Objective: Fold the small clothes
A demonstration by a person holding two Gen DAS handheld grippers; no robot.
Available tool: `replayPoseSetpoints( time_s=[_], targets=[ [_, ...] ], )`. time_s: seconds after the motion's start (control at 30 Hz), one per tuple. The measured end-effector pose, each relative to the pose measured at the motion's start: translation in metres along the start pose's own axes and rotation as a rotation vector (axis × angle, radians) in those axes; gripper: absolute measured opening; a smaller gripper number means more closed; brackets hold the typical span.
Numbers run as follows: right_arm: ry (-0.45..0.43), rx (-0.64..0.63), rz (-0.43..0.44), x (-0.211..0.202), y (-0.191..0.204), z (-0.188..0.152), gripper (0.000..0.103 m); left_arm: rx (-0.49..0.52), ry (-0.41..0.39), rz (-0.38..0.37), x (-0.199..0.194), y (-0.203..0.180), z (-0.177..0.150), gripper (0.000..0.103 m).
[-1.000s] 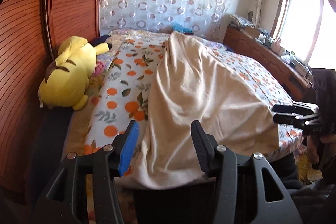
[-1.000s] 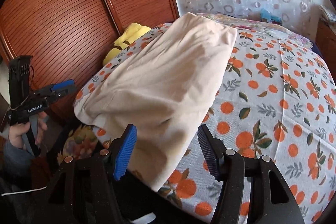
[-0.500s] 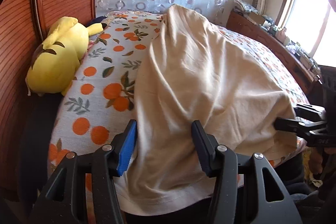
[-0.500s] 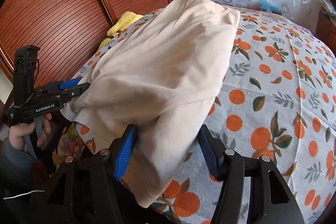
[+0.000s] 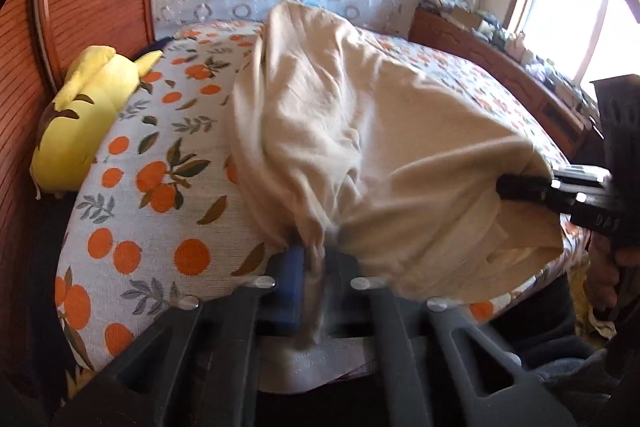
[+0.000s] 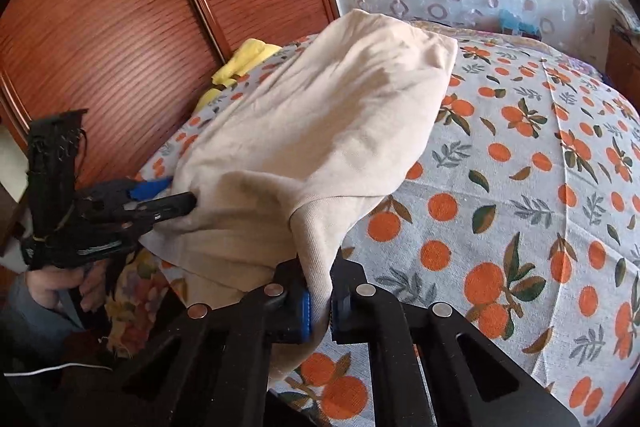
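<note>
The cream garment (image 6: 320,131) is pinched at its near hem by both closed grippers — left gripper (image 5: 318,267), right gripper (image 6: 318,303). A thin bite could slip once lifted — or layers bunch unevenly.

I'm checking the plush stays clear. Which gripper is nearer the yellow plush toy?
Left. The left gripper grips the beige garment on the side where the plush lies; the right gripper grips the far corner.

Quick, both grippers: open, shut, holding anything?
Left gripper: shut on the near edge of the beige garment.
Right gripper: shut on the same garment's near edge.
</note>
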State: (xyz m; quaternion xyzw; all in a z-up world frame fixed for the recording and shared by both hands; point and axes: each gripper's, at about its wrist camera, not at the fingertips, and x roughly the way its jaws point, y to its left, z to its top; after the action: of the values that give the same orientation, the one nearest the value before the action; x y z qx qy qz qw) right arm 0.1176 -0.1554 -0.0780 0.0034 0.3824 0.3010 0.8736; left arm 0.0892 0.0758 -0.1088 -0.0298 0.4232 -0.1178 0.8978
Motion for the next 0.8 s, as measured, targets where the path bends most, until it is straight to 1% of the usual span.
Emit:
replayPoseSetpoints(
  time_s=[0.07,0.13,0.23,0.33,0.43,0.47,0.53,0.6,0.67,0.8],
  targets=[
    [-0.018,-0.017,0.009,-0.007,0.000,0.009,0.006,0.017,-0.008,-0.036,-0.006,0.000,0.007,0.006],
    [-0.034,-0.035,0.025,-0.014,-0.002,0.022,0.006,0.029,-0.054,-0.055,-0.020,-0.002,0.021,0.005],
    [-0.064,-0.056,0.036,-0.024,-0.010,0.050,0.005,0.042,-0.125,-0.075,-0.039,-0.001,0.054,0.005],
    [-0.088,-0.078,0.019,-0.024,-0.022,0.086,0.005,0.052,-0.172,-0.063,-0.040,0.005,0.094,0.005],
    [-0.091,-0.084,-0.007,-0.011,-0.037,0.124,0.005,0.026,-0.185,-0.073,-0.024,0.020,0.136,0.005],
    [-0.090,-0.086,-0.016,-0.005,-0.043,0.137,0.005,0.024,-0.182,-0.064,-0.013,0.023,0.151,0.005],
    [-0.082,-0.086,-0.045,0.010,-0.053,0.160,0.005,0.024,-0.172,-0.047,0.005,0.030,0.171,0.005],
    [-0.066,-0.082,-0.052,0.030,-0.065,0.181,0.005,0.017,-0.156,-0.040,0.025,0.036,0.192,0.005],
    [-0.049,-0.079,-0.074,0.047,-0.073,0.196,0.005,0.015,-0.144,-0.035,0.043,0.041,0.208,0.005],
    [-0.026,-0.051,-0.077,0.081,-0.094,0.224,0.005,0.018,-0.127,-0.027,0.074,0.050,0.237,0.005]
  ],
)
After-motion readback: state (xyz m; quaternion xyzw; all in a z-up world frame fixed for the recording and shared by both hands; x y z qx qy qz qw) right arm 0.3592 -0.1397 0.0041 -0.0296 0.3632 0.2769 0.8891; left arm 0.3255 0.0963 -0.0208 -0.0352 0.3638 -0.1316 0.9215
